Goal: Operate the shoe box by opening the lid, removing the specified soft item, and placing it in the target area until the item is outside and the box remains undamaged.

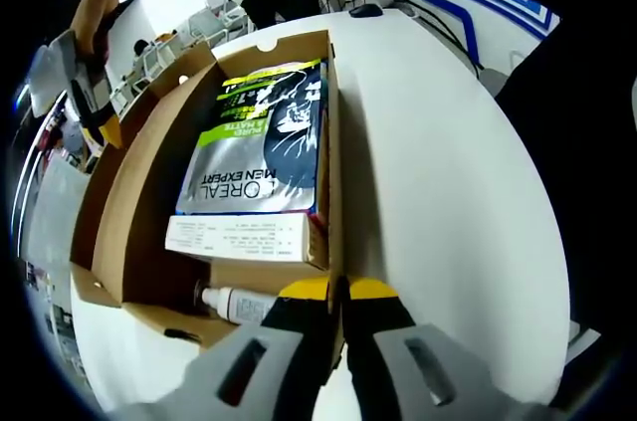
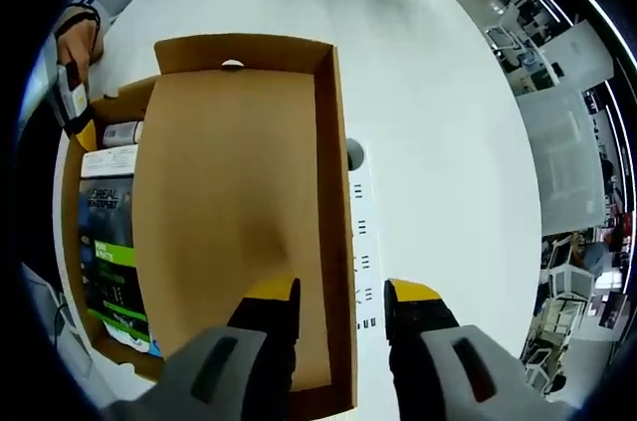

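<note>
White round bench [image 1: 438, 142] carries everything; it shows in both views.

Shoe box [image 1: 129, 232], brown cardboard, sits open on the bench. In the right gripper view its lid [image 2: 239, 212] is swung up, plain inner face toward the camera, with a half-round notch at the far edge.

Inside the box, left gripper view: a flat pack [image 1: 261, 147] printed "L'OREAL MEN EXPERT", silver, dark blue and lime green, lying along the box. A white carton edge with small print runs across its near end. Just beside that, at the near end of the box, lies a small white bottle [image 1: 237, 304] on its side. The task's soft item cannot be identified with certainty; the pack is the likeliest and it is inside the box.

Left gripper [image 1: 338, 290]: yellow-tipped fingers pressed together on the box's right-hand wall at the near corner, clenched on the cardboard.

Right gripper [image 2: 343, 292]: fingers straddle the lid's right edge wall, one inside, one outside, with a gap between them; whether the pads touch the cardboard I cannot tell.

Small dark round spot [image 2: 355, 153] on the bench beside the lid.
</note>
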